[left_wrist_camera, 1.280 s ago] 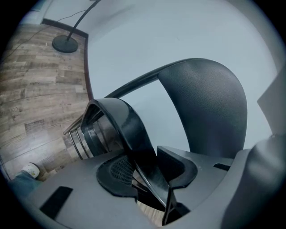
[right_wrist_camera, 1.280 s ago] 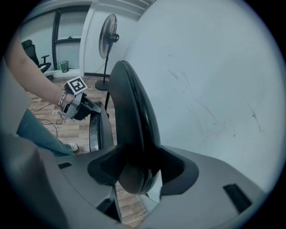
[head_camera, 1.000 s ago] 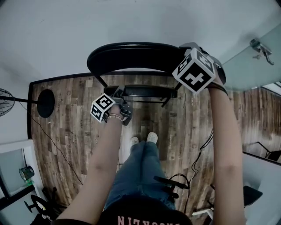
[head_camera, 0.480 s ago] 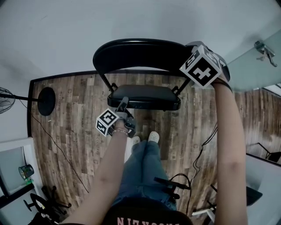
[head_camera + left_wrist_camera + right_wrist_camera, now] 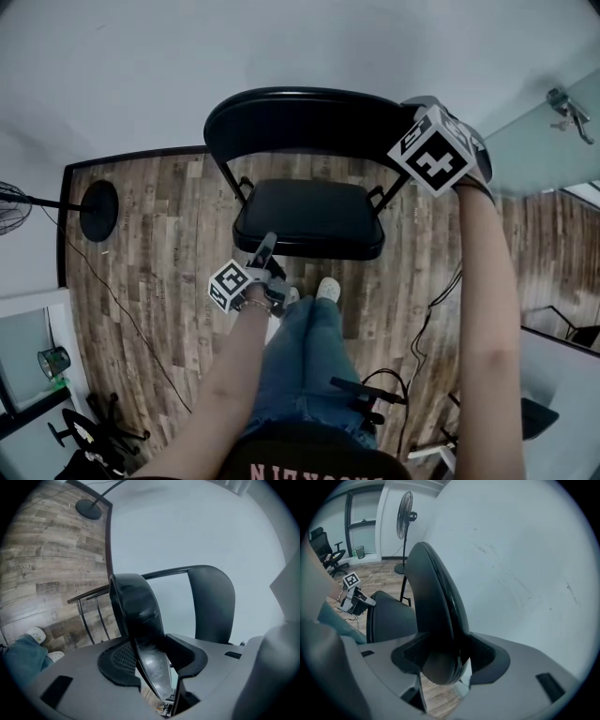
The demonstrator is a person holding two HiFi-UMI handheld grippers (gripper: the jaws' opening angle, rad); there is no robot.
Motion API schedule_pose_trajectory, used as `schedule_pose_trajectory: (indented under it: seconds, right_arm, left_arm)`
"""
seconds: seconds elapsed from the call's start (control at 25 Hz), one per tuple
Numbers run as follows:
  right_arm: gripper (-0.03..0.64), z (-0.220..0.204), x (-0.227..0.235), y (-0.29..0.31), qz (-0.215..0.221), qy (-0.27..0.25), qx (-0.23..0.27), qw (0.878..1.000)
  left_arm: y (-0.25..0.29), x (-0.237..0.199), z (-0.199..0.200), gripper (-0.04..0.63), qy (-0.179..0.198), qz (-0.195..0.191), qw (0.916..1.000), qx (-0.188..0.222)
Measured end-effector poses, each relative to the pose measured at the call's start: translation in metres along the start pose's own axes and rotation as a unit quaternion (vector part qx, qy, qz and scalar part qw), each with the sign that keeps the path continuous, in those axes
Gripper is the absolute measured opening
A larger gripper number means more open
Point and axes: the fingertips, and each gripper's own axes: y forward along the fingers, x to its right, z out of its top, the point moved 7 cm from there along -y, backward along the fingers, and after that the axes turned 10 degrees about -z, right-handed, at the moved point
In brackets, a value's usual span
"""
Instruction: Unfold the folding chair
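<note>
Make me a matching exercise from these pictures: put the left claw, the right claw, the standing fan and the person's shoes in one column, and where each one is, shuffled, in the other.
Column one:
1. left claw
2. right claw
3. standing fan
4. shoes

Column two:
A. on the wooden floor beside the white wall
B. clamped on the backrest
C. on the floor just in front of the seat
D. clamped on the seat's front edge

Pairs: 1-D, 2-B, 3-A, 4-C.
</note>
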Motion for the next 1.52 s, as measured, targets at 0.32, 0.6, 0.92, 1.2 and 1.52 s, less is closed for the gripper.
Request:
schedule_pose_trajectory:
  seconds: [0.32, 0.6, 0.92, 1.2, 1.52]
  right_arm:
    - [0.238, -0.005, -0.018, -0.005, 0.009, -0.006, -0.004, 1.000]
    - [0.239, -0.008, -0.030, -0.006, 0.007, -0.003, -0.011, 1.000]
    - [0.245, -0.018, -0.042, -0.009, -0.013, 0.004, -0.012, 1.000]
    - [0.249, -0.021, -0.058, -0.018, -0.038, -0.003, -0.002, 0.999]
    - [0.252, -0.029, -0.080, -0.036, -0.058, -0.010, 0.005, 0.998]
  left_arm:
    - [-0.030, -0.030, -0.015, 0.170, -0.027, 0.028, 0.9991, -0.019]
    - [-0.049, -0.053, -0.023, 0.179, -0.048, 0.040, 0.9974, -0.037]
    - [-0.060, -0.072, -0.032, 0.183, -0.059, 0.038, 0.9961, -0.053]
    - [-0.073, -0.085, -0.039, 0.183, -0.062, 0.030, 0.9961, -0.055]
    - [-0.090, -0.099, -0.050, 0.184, -0.051, 0.018, 0.9974, -0.048]
